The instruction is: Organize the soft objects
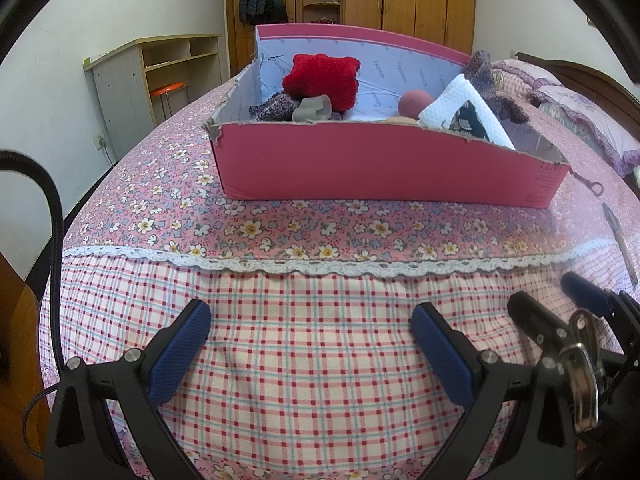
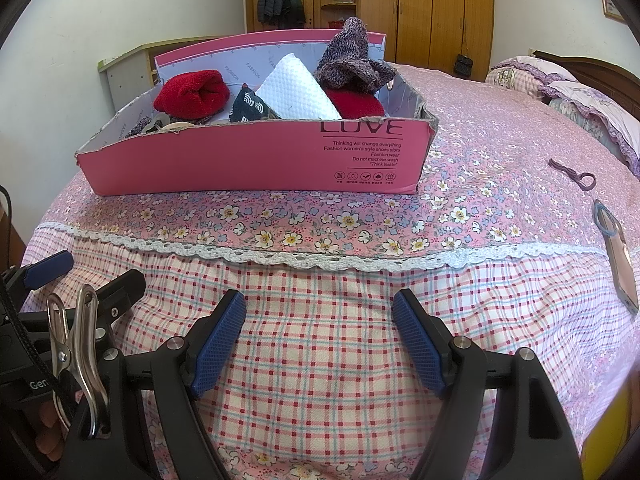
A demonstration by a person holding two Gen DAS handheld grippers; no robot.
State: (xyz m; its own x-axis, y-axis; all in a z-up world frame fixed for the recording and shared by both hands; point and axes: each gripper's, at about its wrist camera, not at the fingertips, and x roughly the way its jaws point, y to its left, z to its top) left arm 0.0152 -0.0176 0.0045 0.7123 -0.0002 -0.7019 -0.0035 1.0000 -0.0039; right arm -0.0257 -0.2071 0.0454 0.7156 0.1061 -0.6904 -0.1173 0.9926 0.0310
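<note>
A pink shoebox (image 1: pixel 384 164) (image 2: pixel 256 160) stands on the bed ahead of both grippers. It holds a red fluffy cloth (image 1: pixel 322 80) (image 2: pixel 192 96), a purple knit piece (image 1: pixel 486 70) (image 2: pixel 352 60), a white folded cloth (image 1: pixel 466 110) (image 2: pixel 294 92), a dark patterned pouch (image 2: pixel 250 108), a grey item (image 1: pixel 314 109) and a reddish ball (image 1: pixel 415 103). My left gripper (image 1: pixel 310 314) is open and empty above the checked sheet. My right gripper (image 2: pixel 320 300) is open and empty beside it.
The bed (image 1: pixel 320 232) has a floral and checked cover with a lace strip. A pen (image 1: pixel 620 236) and a phone (image 2: pixel 620 264) lie at the right, with a hair band (image 2: pixel 576 174) and pillows (image 2: pixel 592 112). A desk (image 1: pixel 160 68) and wardrobes (image 2: pixel 432 12) stand behind.
</note>
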